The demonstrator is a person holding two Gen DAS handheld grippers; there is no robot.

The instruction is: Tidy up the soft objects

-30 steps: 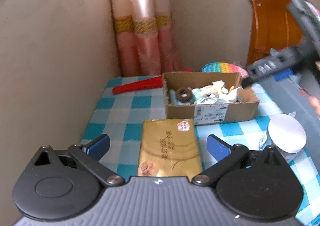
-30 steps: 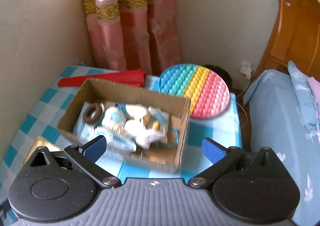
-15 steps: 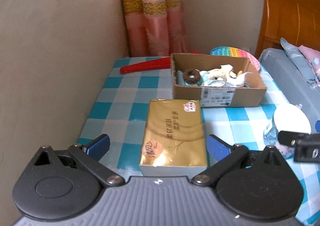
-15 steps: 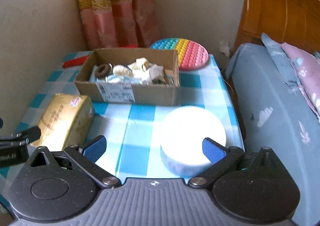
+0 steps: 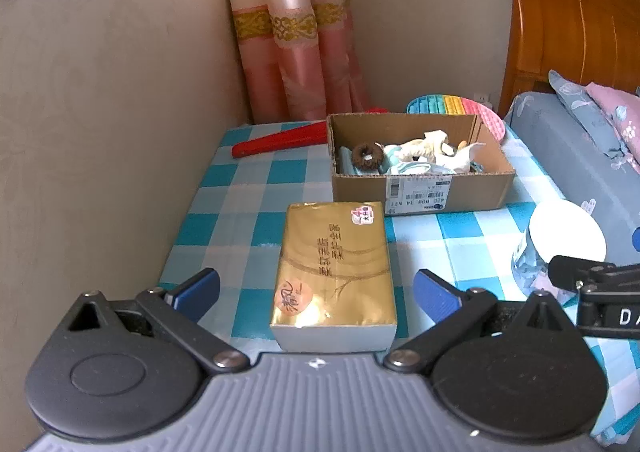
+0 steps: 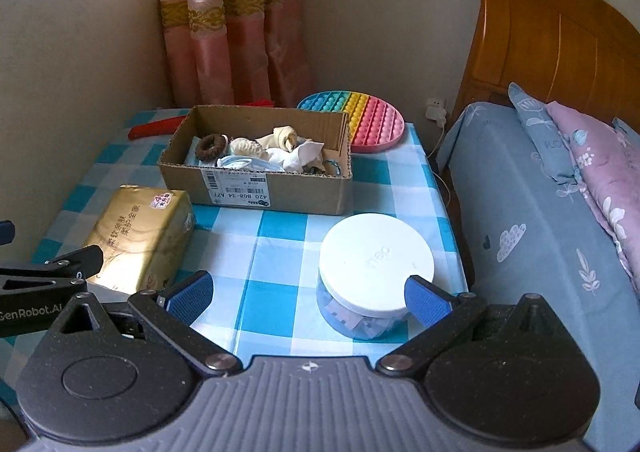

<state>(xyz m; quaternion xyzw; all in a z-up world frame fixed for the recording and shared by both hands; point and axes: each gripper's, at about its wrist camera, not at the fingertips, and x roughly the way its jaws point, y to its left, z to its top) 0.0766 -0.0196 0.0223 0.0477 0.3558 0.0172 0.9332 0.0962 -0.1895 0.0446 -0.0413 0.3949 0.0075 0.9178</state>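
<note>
Left gripper [image 5: 316, 288]: blue-padded fingers spread wide, nothing between them touching the pads. Gold foil-wrapped rectangular tissue pack [image 5: 335, 272] lies flat in the gap, long axis running 6 to 12 o'clock straight away from the camera, near short end just ahead of the gripper body, far end with the pink sticker pointing at the box.

Right gripper [image 6: 308, 294]: fingers also wide apart, holding nothing. Clear round plastic jar with a white lid [image 6: 376, 266] stands upright just ahead, beside the right finger at 1 o'clock; cannot tell if the pad touches it. In the right wrist view the tissue pack [image 6: 140, 240] sits at 10 o'clock, long axis angled toward the box.

Open brown cardboard box [image 5: 420, 164] at 12 o'clock past the pack, long side across the view, shipping label on its near wall. Inside: a brown scrunchie [image 5: 366, 156] at the left end, cream and white soft items [image 5: 424, 150] piled to its right.

Behind the box: closed red folding fan [image 5: 280, 140] at 11 o'clock, round rainbow pop-it mat [image 6: 356, 120] at 1 o'clock. All on the blue-and-white checked tabletop [image 5: 248, 212]. Bed with blue sheet [image 6: 540, 220] at 3 o'clock.
</note>
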